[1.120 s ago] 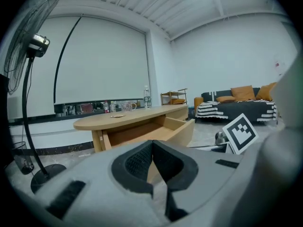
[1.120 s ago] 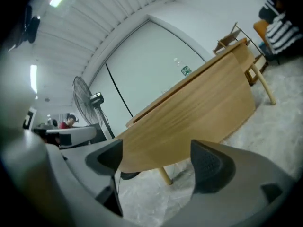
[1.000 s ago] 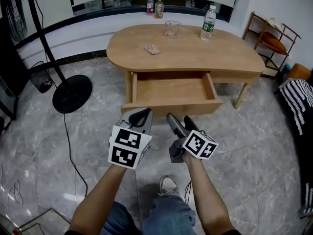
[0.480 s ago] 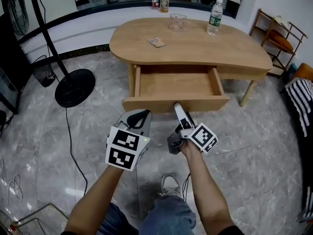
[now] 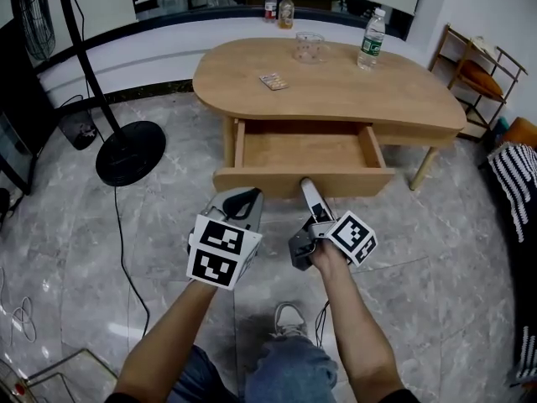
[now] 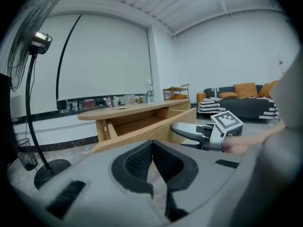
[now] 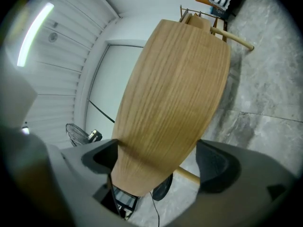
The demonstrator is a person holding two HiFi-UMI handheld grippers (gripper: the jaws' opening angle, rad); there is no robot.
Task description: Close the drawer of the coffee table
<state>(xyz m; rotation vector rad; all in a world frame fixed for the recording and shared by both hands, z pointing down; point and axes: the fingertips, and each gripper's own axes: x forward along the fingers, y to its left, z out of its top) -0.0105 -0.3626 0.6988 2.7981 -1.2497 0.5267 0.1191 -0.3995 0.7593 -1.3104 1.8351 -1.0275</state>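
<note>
The wooden coffee table [image 5: 336, 86] has its drawer [image 5: 304, 150] pulled out toward me, empty inside. Its front panel [image 5: 302, 180] faces my grippers. My right gripper [image 5: 307, 188] is rolled on its side, level, with its tips just short of the panel. In the right gripper view the drawer front [image 7: 175, 93] fills the space between the wide-open jaws, and neither pad presses on it. My left gripper [image 5: 249, 196] hovers to the left, a little back from the panel, shut on nothing. The left gripper view shows the drawer front [image 6: 156, 129] and the right gripper [image 6: 182, 129].
A fan stand with a round black base [image 5: 130, 152] and a floor cable stand left of the table. On the tabletop are a water bottle [image 5: 371, 28], a glass cup [image 5: 309, 47] and a small packet [image 5: 273, 81]. A wooden rack [image 5: 474, 70] and a striped cushion [image 5: 516, 179] are at right.
My right gripper has rolled onto its side, so its jaws now stand one above the other, and its tips sit nearer the drawer front. The left gripper has stayed put.
</note>
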